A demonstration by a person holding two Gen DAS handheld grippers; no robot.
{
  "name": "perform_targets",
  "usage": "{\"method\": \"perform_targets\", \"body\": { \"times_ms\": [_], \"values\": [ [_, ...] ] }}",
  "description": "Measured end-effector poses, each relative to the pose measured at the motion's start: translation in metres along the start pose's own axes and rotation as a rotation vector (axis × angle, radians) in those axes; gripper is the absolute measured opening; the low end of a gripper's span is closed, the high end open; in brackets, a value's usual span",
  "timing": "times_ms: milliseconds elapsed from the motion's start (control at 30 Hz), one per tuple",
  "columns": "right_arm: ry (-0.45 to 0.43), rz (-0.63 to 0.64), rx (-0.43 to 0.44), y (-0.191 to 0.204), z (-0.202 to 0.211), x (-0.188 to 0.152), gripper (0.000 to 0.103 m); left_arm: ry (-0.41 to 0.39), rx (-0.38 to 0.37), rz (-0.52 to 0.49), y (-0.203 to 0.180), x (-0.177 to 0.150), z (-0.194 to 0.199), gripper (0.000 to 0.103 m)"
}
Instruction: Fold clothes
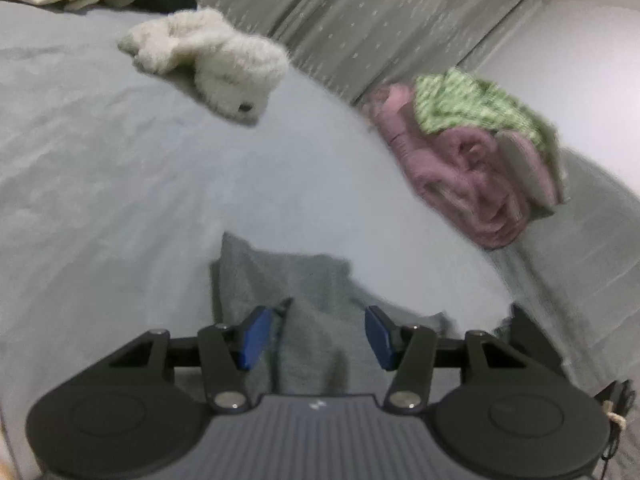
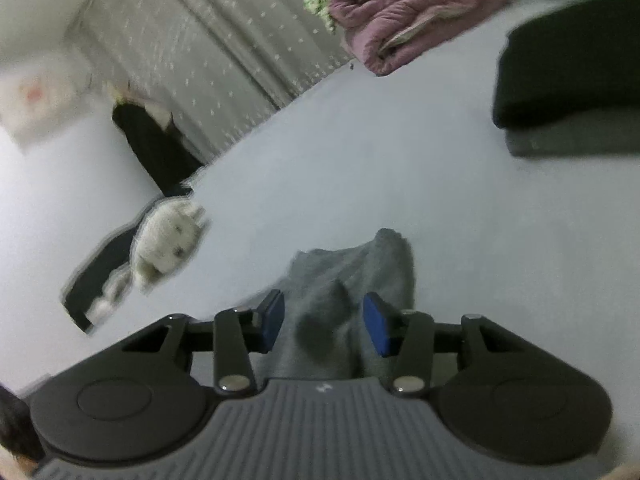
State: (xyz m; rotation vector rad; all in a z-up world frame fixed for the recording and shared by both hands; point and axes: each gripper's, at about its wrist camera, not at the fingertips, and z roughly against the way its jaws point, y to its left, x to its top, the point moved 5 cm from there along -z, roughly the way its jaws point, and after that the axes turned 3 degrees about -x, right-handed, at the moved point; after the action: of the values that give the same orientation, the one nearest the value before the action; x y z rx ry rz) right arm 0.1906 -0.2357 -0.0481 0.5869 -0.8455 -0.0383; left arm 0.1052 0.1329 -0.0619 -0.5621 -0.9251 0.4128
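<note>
Left tool (image 1: 318,334) and right tool (image 2: 323,326) both spread wide, nothing clamped; grey garment (image 1: 304,296) on pale bed (image 1: 120,184) between pads; pink blanket (image 1: 464,172) and plush toy (image 1: 216,60) well apart.

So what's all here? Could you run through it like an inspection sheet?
Surface: pale grey bedsheet, lightly wrinkled.
Job's things: grey garment lying in front of both grippers; folded black clothes stacked on a grey piece.
Clutter: white plush toy; pink blanket with a green knit on top.
Grippers: left gripper open, right gripper open, each over the garment, neither gripping it.
Cables: thin dark cord at the left gripper's edge.
Surroundings: dotted grey curtain, white wall.
</note>
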Motion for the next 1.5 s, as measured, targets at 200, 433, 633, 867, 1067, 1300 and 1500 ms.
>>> {"method": "perform_targets", "body": {
  "times_ms": [200, 433, 633, 867, 1067, 1300, 1500],
  "values": [
    [-0.058, 0.18, -0.044, 0.012, -0.009, -0.015, 0.025, -0.027, 0.04, -0.07, -0.002, -0.01, -0.008, 0.022],
    [-0.173, 0.331, -0.098, 0.034, 0.002, -0.014, 0.009, -0.143, 0.062, -0.151, -0.026, -0.001, 0.007, 0.006],
    [-0.273, 0.418, -0.152, 0.052, -0.002, 0.004, 0.009, -0.212, 0.109, -0.19, -0.035, 0.019, 0.001, 0.006],
    [-0.164, 0.529, -0.278, 0.045, -0.065, 0.003, 0.009, -0.154, 0.217, -0.184, -0.008, 0.017, -0.052, 0.006],
    [-0.07, 0.509, -0.303, 0.032, -0.088, 0.005, 0.014, -0.144, 0.189, -0.103, 0.005, 0.014, -0.056, 0.01],
    [-0.105, 0.469, -0.294, 0.035, -0.069, 0.013, 0.056, -0.179, 0.179, -0.057, 0.002, 0.022, -0.03, 0.043],
    [-0.175, 0.435, -0.239, 0.055, -0.028, 0.001, 0.06, -0.225, 0.089, -0.168, -0.047, 0.004, 0.003, 0.055]
  ]
}}
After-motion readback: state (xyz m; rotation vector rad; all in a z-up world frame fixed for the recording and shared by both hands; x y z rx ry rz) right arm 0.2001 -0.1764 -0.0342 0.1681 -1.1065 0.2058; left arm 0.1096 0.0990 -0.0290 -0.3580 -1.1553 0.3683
